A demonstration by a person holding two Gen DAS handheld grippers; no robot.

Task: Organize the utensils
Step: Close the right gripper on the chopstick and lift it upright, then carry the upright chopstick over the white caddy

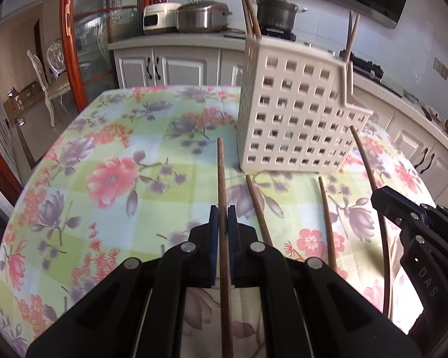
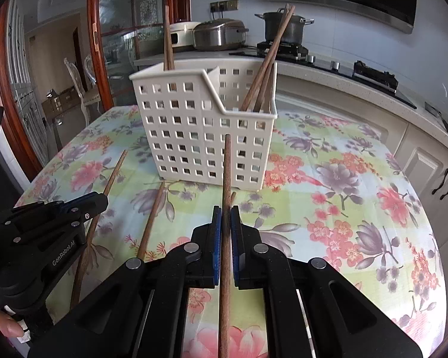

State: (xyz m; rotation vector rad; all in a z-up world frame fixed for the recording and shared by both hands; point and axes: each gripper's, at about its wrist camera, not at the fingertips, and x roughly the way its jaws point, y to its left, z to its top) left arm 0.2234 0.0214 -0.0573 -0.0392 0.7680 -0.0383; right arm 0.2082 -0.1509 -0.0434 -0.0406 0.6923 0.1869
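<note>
Left claw [image 1: 223, 213] at lower centre of the left wrist view, clenched on a brown chopstick [image 1: 222, 185] that runs straight up the frame between the blue pads [image 1: 213, 223], its tip ending just short of the white basket [image 1: 295, 113]. Right claw [image 2: 225, 214] at lower centre of the right wrist view, likewise clamped tight on a second chopstick [image 2: 226, 173], tip overlapping the basket's lower front wall in the picture. Both held sticks lifted clear of the cloth.

Between the two held sticks, two loose chopsticks [image 1: 258, 205] [image 1: 327, 217] flat on the flowered cloth of the bench [image 1: 110, 137], just below the basket's base. In the left wrist view, right claw also visible at the right edge, with its stick slanting toward the basket's lower right corner.

Perforated basket upright at upper centre, split into a taller and a lower compartment. Two chopsticks [image 2: 168, 41] upright in the taller left part, several more [image 2: 268, 59] leaning in the lower right part.

Fingertip [image 2: 9, 326] at lower left corner of the right wrist view.
</note>
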